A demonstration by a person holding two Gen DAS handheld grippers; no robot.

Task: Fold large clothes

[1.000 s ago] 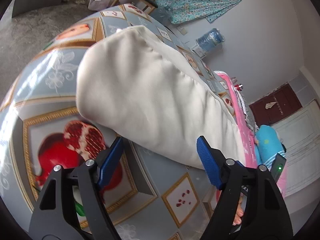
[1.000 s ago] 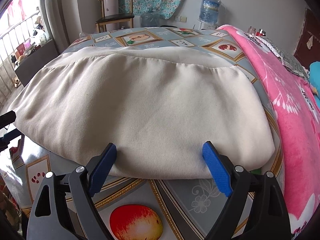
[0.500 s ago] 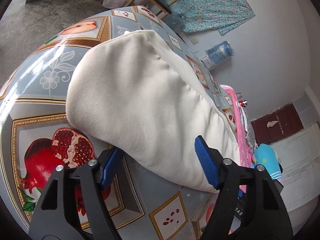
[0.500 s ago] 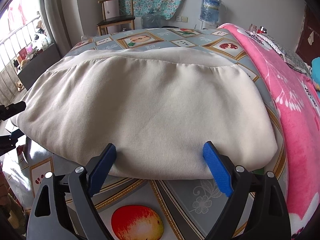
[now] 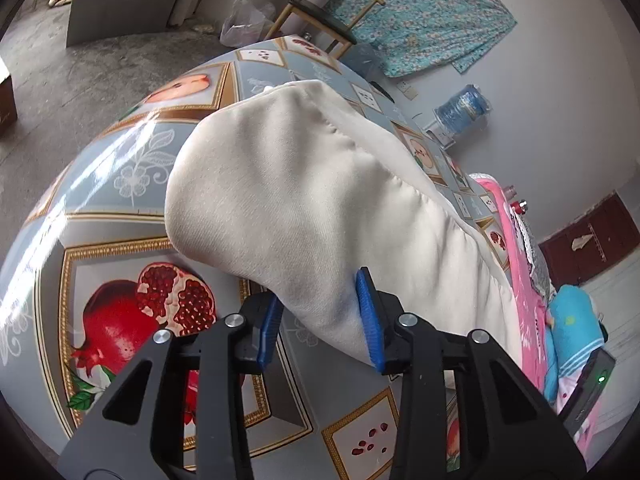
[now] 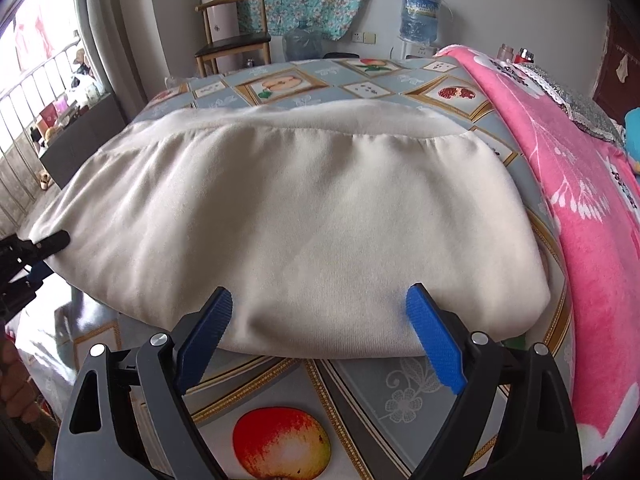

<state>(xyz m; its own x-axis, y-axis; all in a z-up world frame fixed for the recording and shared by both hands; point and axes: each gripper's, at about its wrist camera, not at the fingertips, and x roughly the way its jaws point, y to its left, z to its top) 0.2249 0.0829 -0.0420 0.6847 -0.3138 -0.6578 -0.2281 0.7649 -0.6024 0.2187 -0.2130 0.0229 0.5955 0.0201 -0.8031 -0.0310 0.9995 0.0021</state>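
Left wrist view: left gripper [image 5: 320, 316] closing on the near edge of the cream garment [image 5: 304, 208] lying on the table [image 5: 120, 184], cloth between the pads. Right gripper [image 6: 320, 332] wide open, holding nothing, straddling the same edge; best to bite deep through every layer before lifting

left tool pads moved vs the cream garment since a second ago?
Yes. The left tool pads are closing in on the cream garment edge, cloth between them; the pomegranate print shows little shift.
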